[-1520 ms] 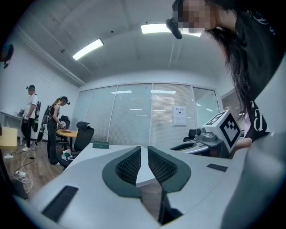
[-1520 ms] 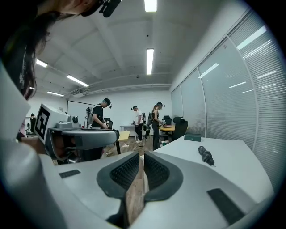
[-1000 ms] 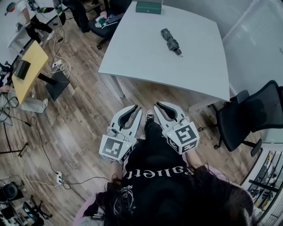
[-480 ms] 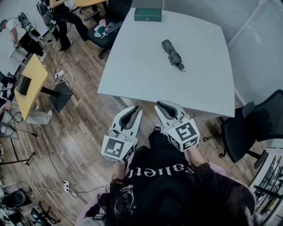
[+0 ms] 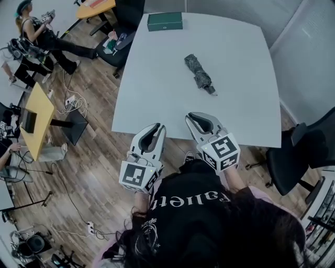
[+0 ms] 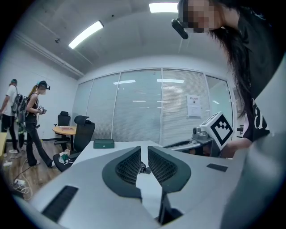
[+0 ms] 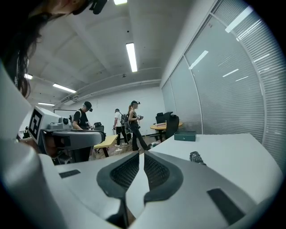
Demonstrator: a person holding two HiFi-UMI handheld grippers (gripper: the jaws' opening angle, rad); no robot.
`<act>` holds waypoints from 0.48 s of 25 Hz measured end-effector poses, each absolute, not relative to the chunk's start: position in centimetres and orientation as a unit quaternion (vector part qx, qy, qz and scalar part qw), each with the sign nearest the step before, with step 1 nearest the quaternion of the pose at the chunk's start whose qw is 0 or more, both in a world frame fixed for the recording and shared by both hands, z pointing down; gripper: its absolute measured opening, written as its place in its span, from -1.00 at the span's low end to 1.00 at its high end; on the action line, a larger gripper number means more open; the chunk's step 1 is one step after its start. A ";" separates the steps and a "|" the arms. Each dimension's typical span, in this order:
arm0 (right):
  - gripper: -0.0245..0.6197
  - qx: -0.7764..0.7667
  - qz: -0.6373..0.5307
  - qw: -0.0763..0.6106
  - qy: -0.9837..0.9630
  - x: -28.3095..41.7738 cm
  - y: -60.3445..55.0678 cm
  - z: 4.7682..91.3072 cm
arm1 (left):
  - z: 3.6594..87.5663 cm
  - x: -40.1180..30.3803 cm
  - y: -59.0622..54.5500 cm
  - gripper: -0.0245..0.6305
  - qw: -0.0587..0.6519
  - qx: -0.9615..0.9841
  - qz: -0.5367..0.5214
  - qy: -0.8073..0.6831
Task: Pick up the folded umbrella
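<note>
The folded umbrella [image 5: 198, 73], dark grey with a camouflage pattern, lies on the white table [image 5: 152, 84], past its middle. It shows small through the left gripper's jaw gap [image 6: 143, 169] and to the right of the right gripper's jaws [image 7: 195, 157]. My left gripper [image 5: 156, 127] hangs at the table's near edge, shut and empty. My right gripper [image 5: 193, 116] reaches just over that edge, also shut with nothing in it. Both point toward the umbrella and stand well short of it.
A green box [image 5: 165, 21] sits at the table's far edge. A black office chair [image 5: 306, 149] stands to the right, another [image 5: 125, 15] at the far left corner. Left of the table are a yellow desk [image 5: 35, 118], floor cables and people [image 5: 36, 36].
The person has walked up to the table. Both grippers have come from over the floor to the table's near edge, and the umbrella is closer. The jaws stayed shut.
</note>
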State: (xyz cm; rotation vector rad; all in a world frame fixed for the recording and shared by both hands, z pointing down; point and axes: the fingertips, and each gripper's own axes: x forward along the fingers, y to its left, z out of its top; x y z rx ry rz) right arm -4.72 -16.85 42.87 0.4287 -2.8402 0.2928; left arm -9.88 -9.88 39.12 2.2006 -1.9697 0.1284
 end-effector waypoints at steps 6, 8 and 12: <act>-0.79 0.153 0.137 0.116 -0.972 -5.5 -19.9 43.9 | 39.8 -10.5 -12.7 -0.74 0.096 0.744 0.061 -0.658; -0.79 0.153 0.145 0.116 -0.971 -5.7 -20.2 44.2 | 40.0 -10.5 -13.1 -0.74 0.099 0.746 0.065 -0.655; -0.79 0.153 0.153 0.124 -0.969 -6.1 -20.3 44.9 | 40.2 -10.5 -13.3 -0.74 0.102 0.749 0.073 -0.650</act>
